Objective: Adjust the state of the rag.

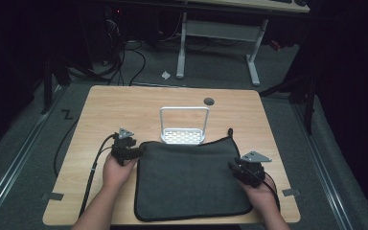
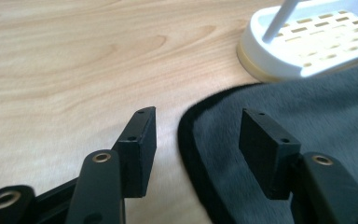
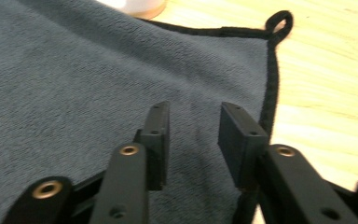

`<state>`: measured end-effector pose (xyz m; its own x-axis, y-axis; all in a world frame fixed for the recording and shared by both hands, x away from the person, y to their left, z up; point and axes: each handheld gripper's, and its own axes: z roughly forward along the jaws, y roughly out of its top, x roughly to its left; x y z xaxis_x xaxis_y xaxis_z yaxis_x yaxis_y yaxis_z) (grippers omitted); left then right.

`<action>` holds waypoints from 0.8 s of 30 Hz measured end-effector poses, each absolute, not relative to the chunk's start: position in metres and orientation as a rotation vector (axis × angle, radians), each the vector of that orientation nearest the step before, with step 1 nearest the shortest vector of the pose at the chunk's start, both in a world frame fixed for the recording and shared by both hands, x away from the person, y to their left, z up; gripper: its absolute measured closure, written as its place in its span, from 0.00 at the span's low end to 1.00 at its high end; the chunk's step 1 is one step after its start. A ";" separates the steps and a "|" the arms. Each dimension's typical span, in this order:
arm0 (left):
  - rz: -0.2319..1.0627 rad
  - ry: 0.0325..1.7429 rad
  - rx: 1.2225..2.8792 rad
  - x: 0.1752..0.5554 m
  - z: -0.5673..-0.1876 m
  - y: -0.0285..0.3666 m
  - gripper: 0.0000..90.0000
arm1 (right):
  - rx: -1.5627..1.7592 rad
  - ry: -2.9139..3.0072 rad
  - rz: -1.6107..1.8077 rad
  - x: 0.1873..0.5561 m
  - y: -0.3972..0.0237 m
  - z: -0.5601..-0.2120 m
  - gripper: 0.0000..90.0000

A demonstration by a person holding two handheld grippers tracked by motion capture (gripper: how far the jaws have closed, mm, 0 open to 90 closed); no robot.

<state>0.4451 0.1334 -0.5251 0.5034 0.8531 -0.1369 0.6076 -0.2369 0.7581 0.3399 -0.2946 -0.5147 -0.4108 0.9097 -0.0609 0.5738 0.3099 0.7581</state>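
Towel (image 1: 191, 179): grey plush cloth w/ black piping and a corner loop, lying flat on wood-grain bench (image 1: 124, 103). L gripper (image 1: 133, 152) sits at its near-left corner, jaws wide, nothing clamped; piped edge runs betw. them in the left gripper view. R gripper (image 1: 235, 167) over the right edge, jaws partly open, hovering above pile, empty. White slotted rack (image 1: 184, 135) w/ hoop handle just beyond L jaws. Bare bench outside both.
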 end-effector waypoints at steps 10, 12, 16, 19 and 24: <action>0.479 1.104 2.023 0.444 -0.536 0.119 0.72 | 1.300 2.088 0.931 0.330 -0.288 -0.515 0.63; 0.464 1.096 2.021 0.444 -0.537 0.119 0.78 | 1.295 2.081 0.947 0.326 -0.285 -0.514 0.58; 0.422 1.077 2.020 0.445 -0.537 0.121 0.88 | 1.274 2.079 0.972 0.316 -0.275 -0.511 0.56; 0.363 1.093 1.993 0.447 -0.537 0.125 0.89 | 1.223 2.104 0.978 0.310 -0.262 -0.511 0.54; 0.315 1.091 1.944 0.446 -0.537 0.132 0.88 | 1.149 2.149 0.978 0.303 -0.238 -0.509 0.52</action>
